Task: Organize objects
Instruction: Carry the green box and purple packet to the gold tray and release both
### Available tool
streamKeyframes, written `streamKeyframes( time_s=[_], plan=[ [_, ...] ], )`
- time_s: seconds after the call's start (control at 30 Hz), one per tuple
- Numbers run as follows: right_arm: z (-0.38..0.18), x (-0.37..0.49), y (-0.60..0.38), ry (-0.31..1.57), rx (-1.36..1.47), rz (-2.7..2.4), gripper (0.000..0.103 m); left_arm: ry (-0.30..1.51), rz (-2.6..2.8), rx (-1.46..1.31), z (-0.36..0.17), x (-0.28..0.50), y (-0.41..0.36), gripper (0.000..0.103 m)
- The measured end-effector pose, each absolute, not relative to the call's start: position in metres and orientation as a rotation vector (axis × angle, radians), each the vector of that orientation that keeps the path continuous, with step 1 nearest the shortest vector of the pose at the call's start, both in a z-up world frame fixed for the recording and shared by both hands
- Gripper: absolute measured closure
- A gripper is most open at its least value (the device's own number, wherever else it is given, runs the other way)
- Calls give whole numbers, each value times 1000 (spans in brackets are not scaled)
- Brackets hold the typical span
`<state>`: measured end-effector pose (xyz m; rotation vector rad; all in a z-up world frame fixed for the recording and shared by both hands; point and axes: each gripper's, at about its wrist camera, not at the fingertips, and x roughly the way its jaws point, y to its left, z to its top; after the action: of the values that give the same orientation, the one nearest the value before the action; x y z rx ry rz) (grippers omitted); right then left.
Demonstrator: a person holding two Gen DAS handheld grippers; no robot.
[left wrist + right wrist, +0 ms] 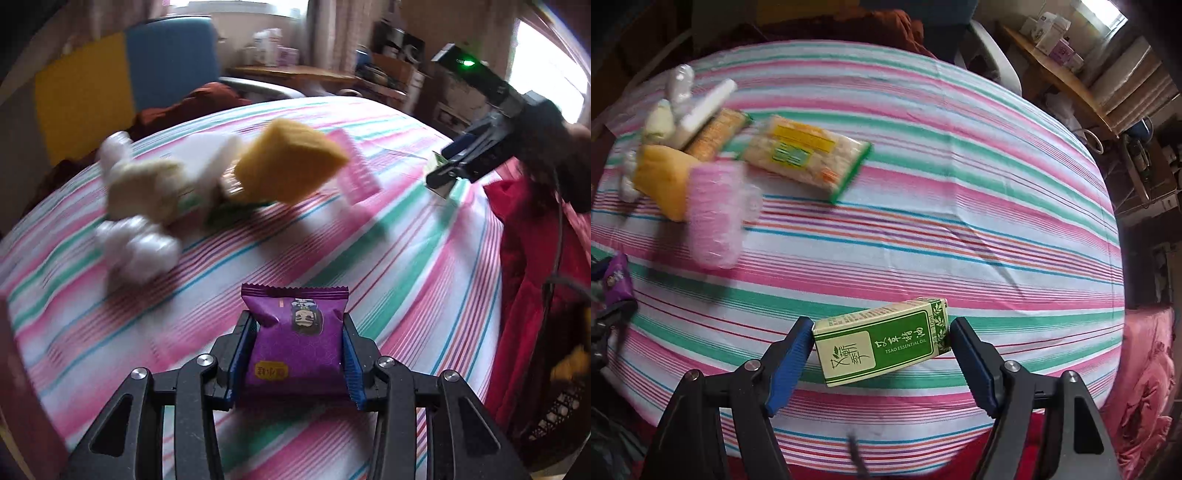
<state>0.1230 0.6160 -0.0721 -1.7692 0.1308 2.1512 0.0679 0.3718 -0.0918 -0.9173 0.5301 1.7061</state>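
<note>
A striped cloth (923, 166) in pink, green, white and blue covers the worktop and fills most of both views; its far edge curves away with the lens, and the furniture beyond it is too soft to read.

At the far left of the cloth lies a cluster of goods, smeared by motion blur in the left wrist view. A yellow block (290, 166) sits on top there, touching a pink packet (356, 171) on its right. White plastic-wrapped bundles (136, 240) lie on its left, their contents impossible to make out. From the right wrist view a flat cracker pack with a green edge (809, 157) lies just beside the cluster, clear of it.

A red garment (532, 266) hangs along the worktop's right edge in the left wrist view, cut off by the frame.

The left tool (295, 354) is clamped on a purple snack pouch (297, 343): both blue pads press into its sides, and the foil dents near the top. The pouch's lower end is hidden behind the tool's body.

The right tool (881, 354) stands spread around a green and cream essential oil box (882, 341), which lies tilted on the cloth. The left pad touches the box's corner, while a clear gap shows at the right pad, so nothing is gripped.
</note>
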Motion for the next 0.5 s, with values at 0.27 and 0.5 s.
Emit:
streamKeyframes(
  time_s=[0.27, 0.5],
  plan=[
    [-54, 108, 549, 227, -1710, 2319, 26, 527, 1736, -913, -92, 71, 360, 59],
    [-52, 107, 522, 272, -1710, 2358, 26, 528, 1775, -940, -87, 70, 343, 61]
  ],
)
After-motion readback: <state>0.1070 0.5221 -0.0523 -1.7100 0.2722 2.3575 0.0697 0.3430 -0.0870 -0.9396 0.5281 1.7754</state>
